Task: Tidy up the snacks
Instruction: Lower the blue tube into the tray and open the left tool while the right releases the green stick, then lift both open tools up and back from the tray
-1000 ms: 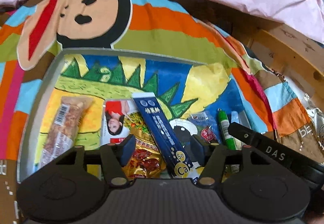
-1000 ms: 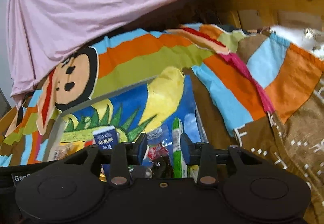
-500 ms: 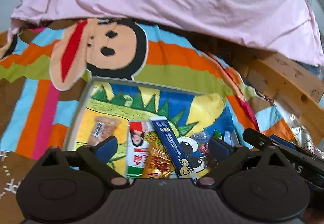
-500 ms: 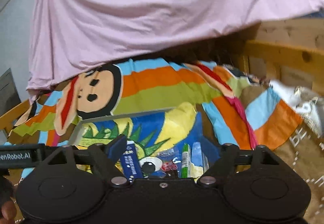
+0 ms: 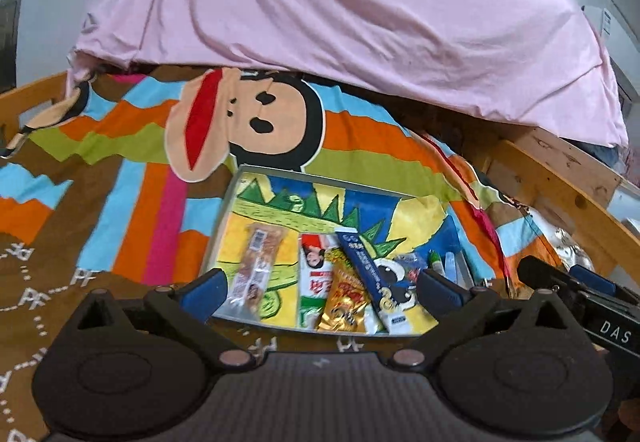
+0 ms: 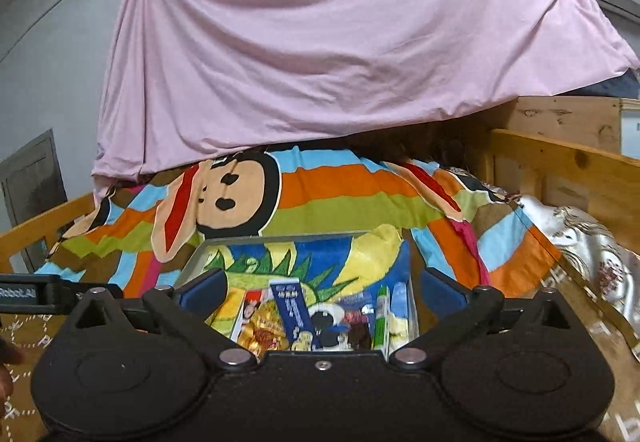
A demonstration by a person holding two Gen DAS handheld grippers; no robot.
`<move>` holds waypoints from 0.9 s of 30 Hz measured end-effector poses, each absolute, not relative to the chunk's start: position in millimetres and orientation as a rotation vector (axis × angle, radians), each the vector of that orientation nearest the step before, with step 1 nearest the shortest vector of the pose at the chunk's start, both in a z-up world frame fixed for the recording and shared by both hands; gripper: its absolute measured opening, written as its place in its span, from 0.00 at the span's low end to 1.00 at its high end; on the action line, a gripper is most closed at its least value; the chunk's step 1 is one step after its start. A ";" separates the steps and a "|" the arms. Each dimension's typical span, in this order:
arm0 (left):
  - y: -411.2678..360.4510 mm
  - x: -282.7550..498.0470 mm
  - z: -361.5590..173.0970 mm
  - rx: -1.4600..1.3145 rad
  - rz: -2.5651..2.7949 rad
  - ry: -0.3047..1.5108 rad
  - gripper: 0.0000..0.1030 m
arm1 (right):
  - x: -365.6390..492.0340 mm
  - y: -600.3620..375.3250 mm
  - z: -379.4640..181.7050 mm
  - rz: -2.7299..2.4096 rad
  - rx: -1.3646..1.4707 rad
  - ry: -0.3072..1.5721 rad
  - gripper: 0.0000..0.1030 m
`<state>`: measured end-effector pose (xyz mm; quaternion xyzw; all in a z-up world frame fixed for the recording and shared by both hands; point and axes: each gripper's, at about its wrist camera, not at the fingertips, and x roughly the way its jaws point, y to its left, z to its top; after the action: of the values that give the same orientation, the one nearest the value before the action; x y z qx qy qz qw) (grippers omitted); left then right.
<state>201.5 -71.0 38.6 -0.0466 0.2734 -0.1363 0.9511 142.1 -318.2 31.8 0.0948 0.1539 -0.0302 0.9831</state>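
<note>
As the tools back off, bed: the striped monkey blanket [image 5: 360,146] fills far more of both views than a second ago, under the hanging pink sheet [image 5: 360,2].
Tray: the cartoon-lined tray [image 5: 219,238] sits on the blanket, now seen nearly whole in the left wrist view rather than close up.
Snacks: all in the tray's near half, lying in a row: brown bar [image 5: 258,266], red-and-white packet [image 5: 316,274], gold packet [image 5: 344,302], blue stick [image 5: 368,274] across its neighbours, green tube [image 5: 434,260] by the right wall.
Change: both tools were narrow and low over that row; they have lifted and pulled away.
Meaning: I'd judge these items placed and this round about done.
Left tool [image 5: 320,282]: jaws opening, spread wide, nothing between them, tipped down toward the tray.
Right tool [image 6: 322,288]: jaws opening too, wide and empty, held flatter, looking over the tray's near edge.
</note>
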 end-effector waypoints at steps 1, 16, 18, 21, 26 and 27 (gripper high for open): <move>-67.2 194.6 38.6 -0.090 -0.276 0.548 1.00 | 136.0 -315.5 31.6 -0.059 0.187 0.310 0.99; -24.5 109.0 5.9 -0.026 -0.231 0.554 1.00 | 50.9 -260.1 19.1 -0.043 0.212 0.410 0.99; -18.7 101.6 2.6 -0.028 -0.223 0.556 1.00 | 46.3 -252.6 15.4 -0.052 0.189 0.436 0.99; -10.6 92.2 -3.3 -0.025 -0.205 0.567 1.00 | 42.4 -241.2 8.6 -0.077 0.133 0.484 0.99; -1.6 85.2 -12.4 -0.016 -0.169 0.600 1.00 | 44.2 -229.9 -4.4 -0.123 0.070 0.578 0.99; -0.7 86.4 -14.2 -0.014 -0.163 0.619 1.00 | 45.0 -228.3 -7.2 -0.128 0.060 0.597 0.99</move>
<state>86.4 -0.7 -14.2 -0.0069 0.3041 -0.0802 0.9492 45.0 -228.3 -7.2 0.0295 0.2936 -0.0628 0.9534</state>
